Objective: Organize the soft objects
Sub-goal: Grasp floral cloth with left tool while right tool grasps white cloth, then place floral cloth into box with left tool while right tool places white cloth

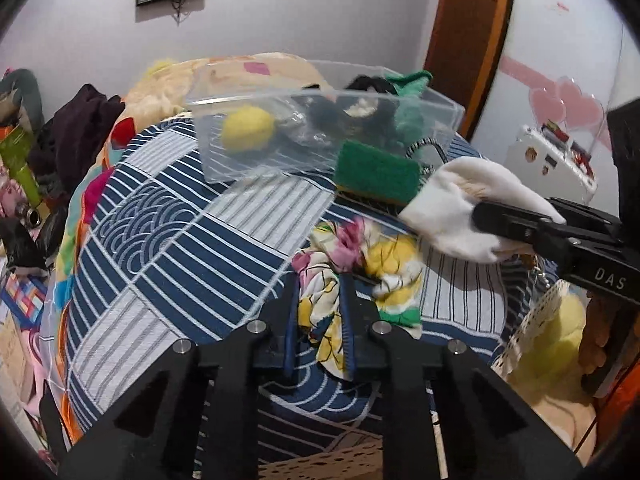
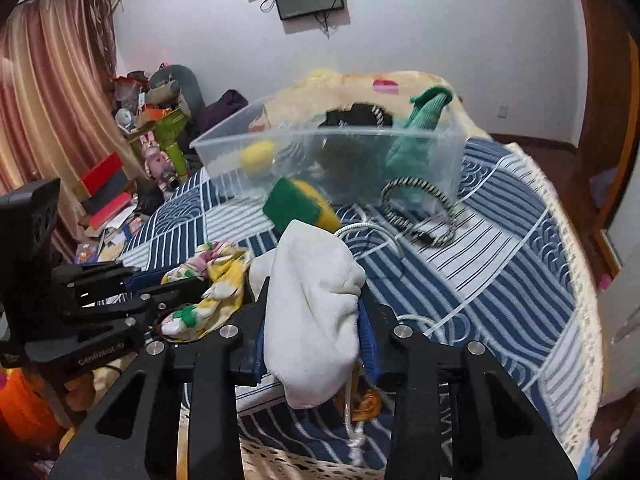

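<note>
My left gripper is shut on a floral yellow, pink and white cloth on the bed; it also shows in the right wrist view. My right gripper is shut on a white cloth, held above the bed; it shows at the right of the left wrist view. A clear plastic bin at the far side holds a yellow ball, a green knit item and dark items. A green-and-yellow sponge lies in front of the bin.
A striped black-and-white headband and a white cable lie on the blue patterned bedspread near the bin. A folded blanket sits behind the bin. Clutter fills the floor at the left.
</note>
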